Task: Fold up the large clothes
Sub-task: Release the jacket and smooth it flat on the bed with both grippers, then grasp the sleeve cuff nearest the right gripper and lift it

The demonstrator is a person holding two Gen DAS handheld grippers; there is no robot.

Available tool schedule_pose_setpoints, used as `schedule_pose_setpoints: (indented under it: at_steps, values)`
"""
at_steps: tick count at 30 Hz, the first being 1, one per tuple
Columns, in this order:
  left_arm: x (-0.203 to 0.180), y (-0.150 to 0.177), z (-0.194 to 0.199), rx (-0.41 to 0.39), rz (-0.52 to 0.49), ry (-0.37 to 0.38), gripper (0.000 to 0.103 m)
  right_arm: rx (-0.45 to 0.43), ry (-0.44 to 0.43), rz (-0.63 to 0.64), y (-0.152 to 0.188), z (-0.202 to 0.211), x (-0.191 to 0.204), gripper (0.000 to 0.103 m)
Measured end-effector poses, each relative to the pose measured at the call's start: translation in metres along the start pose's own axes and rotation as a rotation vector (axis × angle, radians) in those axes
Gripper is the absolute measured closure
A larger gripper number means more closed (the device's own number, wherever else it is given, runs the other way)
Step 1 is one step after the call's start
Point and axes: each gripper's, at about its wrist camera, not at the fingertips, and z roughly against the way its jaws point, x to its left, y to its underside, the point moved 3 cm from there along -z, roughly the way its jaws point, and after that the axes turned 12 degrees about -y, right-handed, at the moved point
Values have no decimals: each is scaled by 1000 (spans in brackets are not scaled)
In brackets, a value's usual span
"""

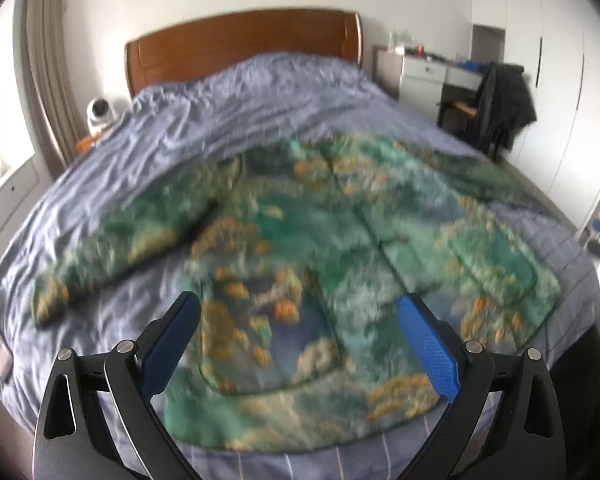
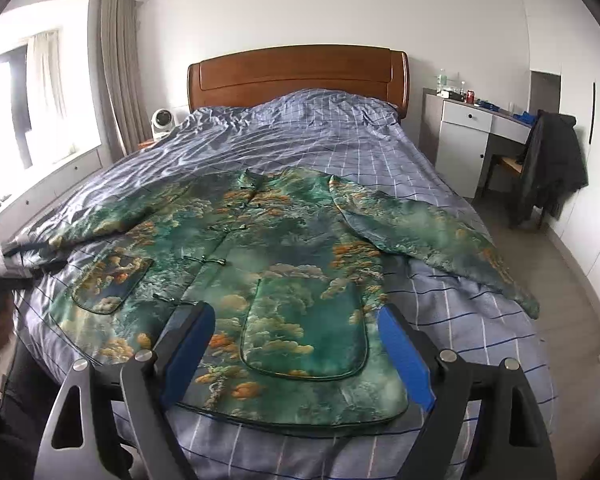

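Left wrist view: the left claw (image 1: 300, 312) stands wide open with nothing between its blue pads, hovering over the lower hem of a green and orange patterned jacket (image 1: 300, 240). The jacket fills the middle of the frame, lying flat and front up on the bed (image 1: 220, 120), one sleeve stretched toward the lower left. The picture is blurred, so no writing can be read here.

Right wrist view: the right claw (image 2: 296, 320) is likewise spread wide and empty, above the hem near a patch pocket (image 2: 304, 332). The jacket (image 2: 260, 248) lies centred, buttoned, both sleeves out to the sides. As I judge it, no fold is made yet; all the folding is left. A red can (image 2: 469, 96) on the bench (image 2: 468, 120) at upper right is too small to read.
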Motion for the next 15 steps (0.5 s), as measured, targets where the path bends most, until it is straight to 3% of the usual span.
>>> schedule_pose_setpoints:
  at_steps: [5,7,15]
  values:
    - [6,-14,1,13,89,45,3,41,97,30,2,-6,-1,17]
    - [2,-10,-2,32,107,51,3,47,98,18,3,-7,-5,17]
    - [-3,9,-6,65,82,-4,3,70,129,-41,6,-10,-30,17]
